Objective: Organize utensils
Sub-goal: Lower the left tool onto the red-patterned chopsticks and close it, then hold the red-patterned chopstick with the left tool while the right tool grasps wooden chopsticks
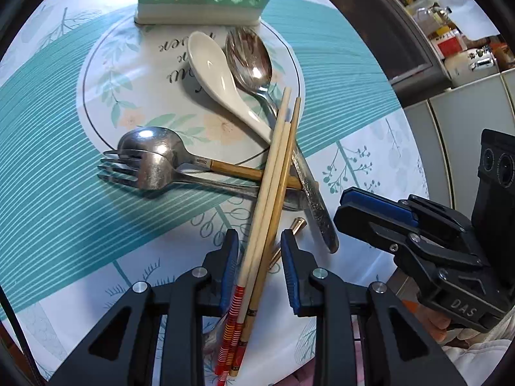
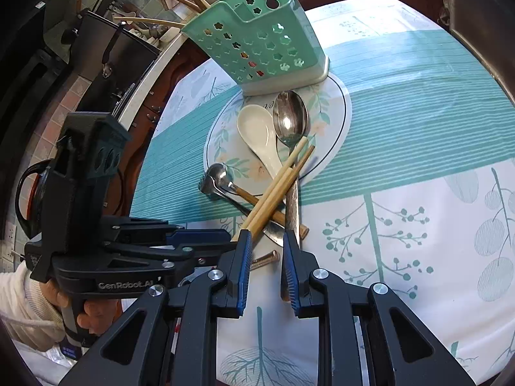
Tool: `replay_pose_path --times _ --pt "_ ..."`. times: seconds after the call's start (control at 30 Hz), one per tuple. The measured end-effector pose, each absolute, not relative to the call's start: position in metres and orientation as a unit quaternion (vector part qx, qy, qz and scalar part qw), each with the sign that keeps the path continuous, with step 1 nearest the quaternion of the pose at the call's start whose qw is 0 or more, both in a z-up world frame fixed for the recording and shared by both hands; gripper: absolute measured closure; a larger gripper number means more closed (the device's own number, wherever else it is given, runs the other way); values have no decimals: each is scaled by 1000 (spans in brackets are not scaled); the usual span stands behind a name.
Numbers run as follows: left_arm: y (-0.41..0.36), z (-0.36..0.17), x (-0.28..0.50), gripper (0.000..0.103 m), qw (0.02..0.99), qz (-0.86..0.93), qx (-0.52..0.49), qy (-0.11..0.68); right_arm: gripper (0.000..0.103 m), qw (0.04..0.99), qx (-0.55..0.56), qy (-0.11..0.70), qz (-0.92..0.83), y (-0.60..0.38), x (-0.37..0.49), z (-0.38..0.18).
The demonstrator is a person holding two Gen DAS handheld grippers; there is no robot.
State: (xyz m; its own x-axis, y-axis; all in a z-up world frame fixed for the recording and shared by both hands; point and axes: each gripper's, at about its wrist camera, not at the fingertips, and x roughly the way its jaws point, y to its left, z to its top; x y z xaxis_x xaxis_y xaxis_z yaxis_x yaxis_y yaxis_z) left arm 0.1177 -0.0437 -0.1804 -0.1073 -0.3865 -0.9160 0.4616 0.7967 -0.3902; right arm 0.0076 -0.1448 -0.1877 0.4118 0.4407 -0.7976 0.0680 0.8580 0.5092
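The surface has a teal-and-white floral cloth, green utensil caddy at 12 o'clock, cutlery pile mid-surface.

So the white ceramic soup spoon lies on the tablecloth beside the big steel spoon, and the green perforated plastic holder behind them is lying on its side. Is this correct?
Not fully. The green perforated plastic holder stands upright on its white base, as the right wrist view shows. The rest holds: the white ceramic soup spoon lies on the tablecloth beside the big steel spoon, in front of the holder.
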Motion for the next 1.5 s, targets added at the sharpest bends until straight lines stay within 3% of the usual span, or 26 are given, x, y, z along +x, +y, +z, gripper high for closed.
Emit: replay_pose_path --times 0.2,0.43,0.5,0.7,1.5 --pt "-56 -182 121 85 660 -326 57 674 83 803 247 530 120 -143 10 -189" --pt "-83 -182 121 87 640 -332 134 679 83 799 253 531 125 -143 10 -190" --pt "-87 -183 123 95 636 -324 146 685 83 798 255 531 125 -144 11 -190" --pt "-100 -184 124 95 637 -312 153 688 83 797 256 531 133 -144 13 -191" --pt "-36 -162 123 95 684 -292 24 668 83 761 287 553 181 -126 61 -211"
